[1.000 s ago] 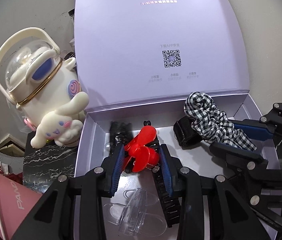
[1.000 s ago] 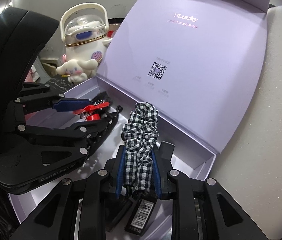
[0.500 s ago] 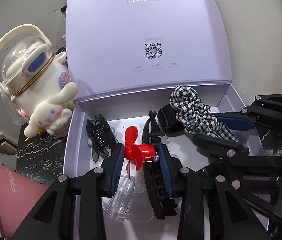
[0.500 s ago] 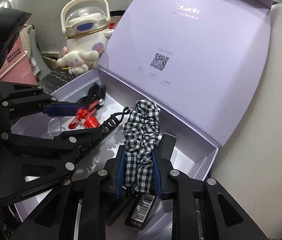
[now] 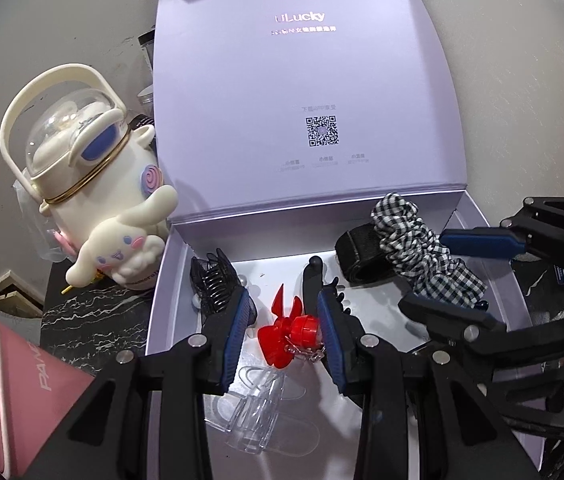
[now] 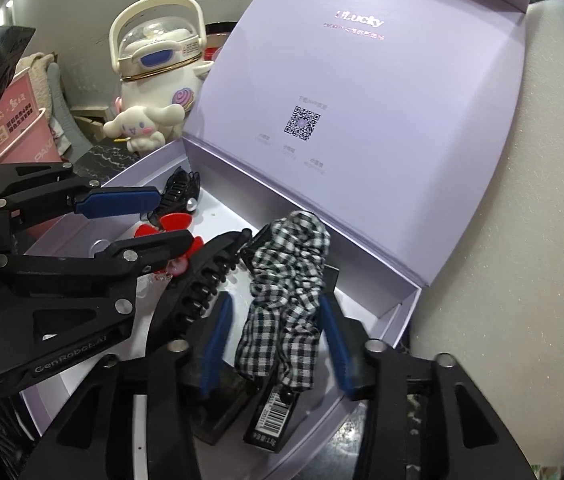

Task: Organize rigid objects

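An open lilac box (image 5: pixel 170 288) (image 6: pixel 397 312) holds hair accessories. My left gripper (image 5: pixel 283 314) (image 6: pixel 150 220) is open over the box; a red bow clip (image 5: pixel 287 332) (image 6: pixel 170 226) lies loose between its fingers on the box floor. My right gripper (image 6: pixel 278 322) (image 5: pixel 441 272) is open; a black-and-white gingham scrunchie (image 6: pixel 287 276) (image 5: pixel 417 244) lies between its fingers on a black band (image 5: pixel 355 254). A black claw clip (image 5: pixel 214 280) (image 6: pixel 180 192), a long black clip (image 6: pixel 198 284) and a clear clip (image 5: pixel 260 404) also lie in the box.
The box lid (image 5: pixel 301 100) stands upright behind. A cream Cinnamoroll bottle (image 5: pixel 94 184) (image 6: pixel 154 80) stands left of the box on a black marbled surface (image 5: pixel 90 320). A pink package (image 5: pixel 14 384) is at the near left. A pale wall (image 6: pixel 501 240) is on the right.
Both grippers opened. The left let go of the red bow clip, the right let go of the gingham scrunchie; both things now rest in the box. The left gripper drew back a little.
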{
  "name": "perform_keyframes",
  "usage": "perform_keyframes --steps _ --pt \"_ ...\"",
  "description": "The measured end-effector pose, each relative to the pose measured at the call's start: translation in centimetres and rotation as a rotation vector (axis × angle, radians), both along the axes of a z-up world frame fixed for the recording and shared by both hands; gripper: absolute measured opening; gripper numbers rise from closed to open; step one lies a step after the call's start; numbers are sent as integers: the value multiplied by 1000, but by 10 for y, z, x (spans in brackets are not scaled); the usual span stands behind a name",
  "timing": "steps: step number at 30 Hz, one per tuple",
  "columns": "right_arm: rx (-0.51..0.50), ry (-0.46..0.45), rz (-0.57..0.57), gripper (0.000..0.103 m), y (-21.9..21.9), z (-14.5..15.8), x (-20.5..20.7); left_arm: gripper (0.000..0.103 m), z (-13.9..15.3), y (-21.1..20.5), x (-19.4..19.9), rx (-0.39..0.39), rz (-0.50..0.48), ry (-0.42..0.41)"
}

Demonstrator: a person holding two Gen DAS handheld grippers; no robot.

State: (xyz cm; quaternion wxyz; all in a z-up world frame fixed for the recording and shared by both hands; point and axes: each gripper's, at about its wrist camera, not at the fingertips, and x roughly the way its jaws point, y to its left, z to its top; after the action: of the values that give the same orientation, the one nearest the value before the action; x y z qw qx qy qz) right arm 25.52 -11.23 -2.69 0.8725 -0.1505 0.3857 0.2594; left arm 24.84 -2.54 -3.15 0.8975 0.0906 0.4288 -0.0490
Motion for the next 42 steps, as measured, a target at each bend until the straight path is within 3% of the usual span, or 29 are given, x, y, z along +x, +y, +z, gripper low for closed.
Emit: perform_keyframes --steps 5,10,12,13,15,17,30,42 --pt "-11 -6 -20 61 -1 2 -2 35 1 12 3 -18 13 11" --pt "-4 -17 -38 76 -4 7 -7 36 0 18 14 -8 44 34" --pt "-4 -22 -48 76 -8 10 -9 38 0 20 14 -13 55 36" --pt "-3 -23 -52 76 -9 11 -10 41 1 22 14 -14 60 34" --pt "-1 -28 -64 77 -13 14 -11 62 5 26 11 -27 65 26" --pt "6 -32 -71 78 -17 17 -13 75 9 29 7 -40 59 8" --pt "21 -87 -99 82 -33 42 -39 75 36 37 -18 -42 72 -18" --pt "53 -217 -141 82 -41 82 -74 75 90 28 -56 -58 72 -91"
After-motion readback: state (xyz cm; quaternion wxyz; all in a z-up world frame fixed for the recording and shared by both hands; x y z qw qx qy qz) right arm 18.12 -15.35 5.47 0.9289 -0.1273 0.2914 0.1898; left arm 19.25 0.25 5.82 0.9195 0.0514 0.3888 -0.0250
